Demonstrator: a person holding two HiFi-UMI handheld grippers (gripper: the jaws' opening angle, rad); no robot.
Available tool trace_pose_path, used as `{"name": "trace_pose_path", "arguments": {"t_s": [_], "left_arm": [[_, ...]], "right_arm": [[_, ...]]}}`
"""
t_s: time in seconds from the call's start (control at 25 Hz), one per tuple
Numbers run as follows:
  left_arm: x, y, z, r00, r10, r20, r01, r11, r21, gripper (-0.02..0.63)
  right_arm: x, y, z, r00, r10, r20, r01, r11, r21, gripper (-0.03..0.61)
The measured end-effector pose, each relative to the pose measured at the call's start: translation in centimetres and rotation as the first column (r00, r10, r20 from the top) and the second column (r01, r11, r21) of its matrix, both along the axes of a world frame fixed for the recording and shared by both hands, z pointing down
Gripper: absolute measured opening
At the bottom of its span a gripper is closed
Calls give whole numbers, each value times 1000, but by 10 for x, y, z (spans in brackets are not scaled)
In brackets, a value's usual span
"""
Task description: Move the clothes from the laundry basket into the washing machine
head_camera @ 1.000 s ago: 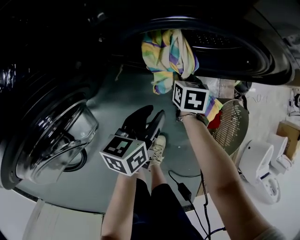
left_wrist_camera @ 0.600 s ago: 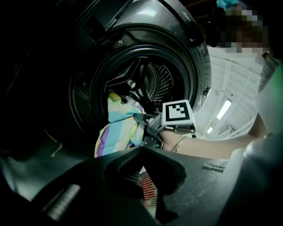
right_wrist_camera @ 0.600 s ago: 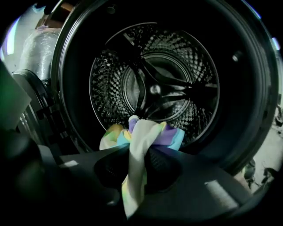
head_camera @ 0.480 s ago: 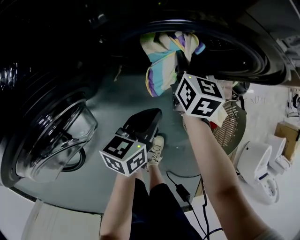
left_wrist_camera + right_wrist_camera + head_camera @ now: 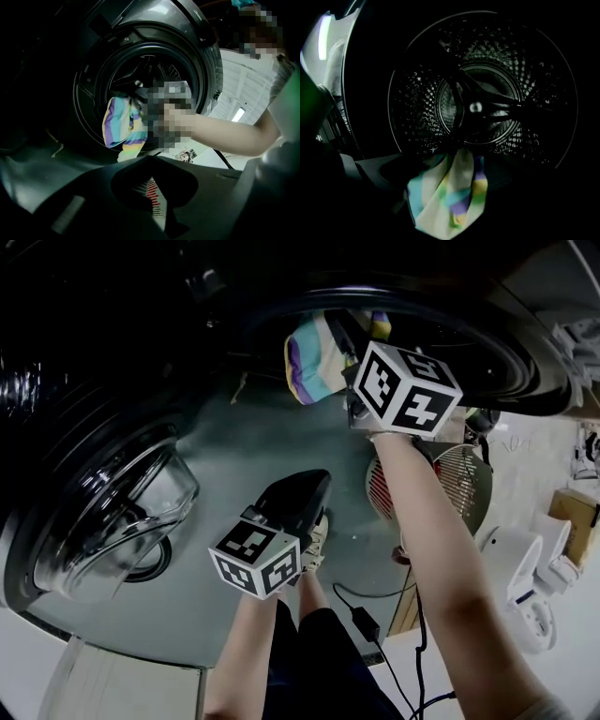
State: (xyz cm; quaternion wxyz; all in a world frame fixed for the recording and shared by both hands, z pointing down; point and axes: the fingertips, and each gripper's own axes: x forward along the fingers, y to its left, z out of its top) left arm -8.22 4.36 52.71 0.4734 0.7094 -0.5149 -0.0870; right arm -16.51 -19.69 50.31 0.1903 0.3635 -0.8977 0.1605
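Head view: there are two tools, one in each hand. The right tool (image 5: 345, 345) is shut tight on one striped cloth (image 5: 309, 357). The cloth is blue, purple, yellow and white. It is held at the mouth of the one washing machine (image 5: 525, 357), in front of the low edge of the round opening.

In the right gripper view the cloth hangs from the tool in front of the shiny drum (image 5: 487, 93), which has lots of little holes.

The left tool (image 5: 314, 486) is lower down, away from the machine. Its two jaws are pressed together with nothing in them.

The machine's one door (image 5: 103, 521) stands open on the left and has a round glass bowl. One laundry basket (image 5: 473, 479) sits on the floor by the right arm. Something red (image 5: 380, 488) shows through its slats.

There are two cubes with black and white squares: a cube (image 5: 258, 559) on the left tool and a cube (image 5: 408, 388) on the right one.
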Motion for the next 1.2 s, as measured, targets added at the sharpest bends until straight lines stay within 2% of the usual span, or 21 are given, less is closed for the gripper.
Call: {"name": "trace_pose_path", "arguments": {"t_s": [0.04,0.08,0.24,0.32,0.48,0.72,0.76,0.84,0.88,0.96,1.04,1.08,1.2], "left_arm": [[-1,-1,0,1000,0,3,0,1000,0,0],[-3,-2,0,1000,-2,6,2,1000,1,0],[-10,-4,-1,1000,-15,15,15,1000,3,0],[-13,-4,1,1000,-21,17,21,1000,1,0],[-16,-1,5,999,-33,10,33,999,-4,0],[-18,1,10,999,-39,9,39,999,-4,0],[-19,1,11,999,-44,17,44,999,-5,0],[-22,1,11,998,-53,39,54,999,-4,0],[-23,1,11,997,-55,47,55,998,-4,0],[-26,1,11,997,-60,49,60,998,-3,0],[-28,1,11,997,-67,44,68,998,-3,0],[-27,0,10,997,-69,42,69,998,-3,0],[-27,-2,3,997,-69,46,69,998,8,0]], "right_arm": [[5,1,3,1000,12,-4,-12,1000,-17,488],[12,3,6,1000,27,-8,-27,999,-30,505],[52,23,27,993,116,-3,-116,985,-129,527],[68,42,50,989,146,-22,-148,969,-198,538],[74,82,99,989,133,-72,-149,931,-332,577],[83,77,148,967,217,-134,-254,864,-436,606],[82,75,154,968,212,-133,-250,851,-462,588],[77,73,158,977,175,-121,-213,832,-513,492],[74,74,157,981,154,-114,-192,824,-534,470],[70,78,151,984,135,-112,-175,819,-546,352],[71,80,142,984,120,-135,-172,851,-496,121],[70,81,135,984,99,-147,-156,875,-458,81],[56,74,106,988,42,-147,-92,932,-351,63]]}}
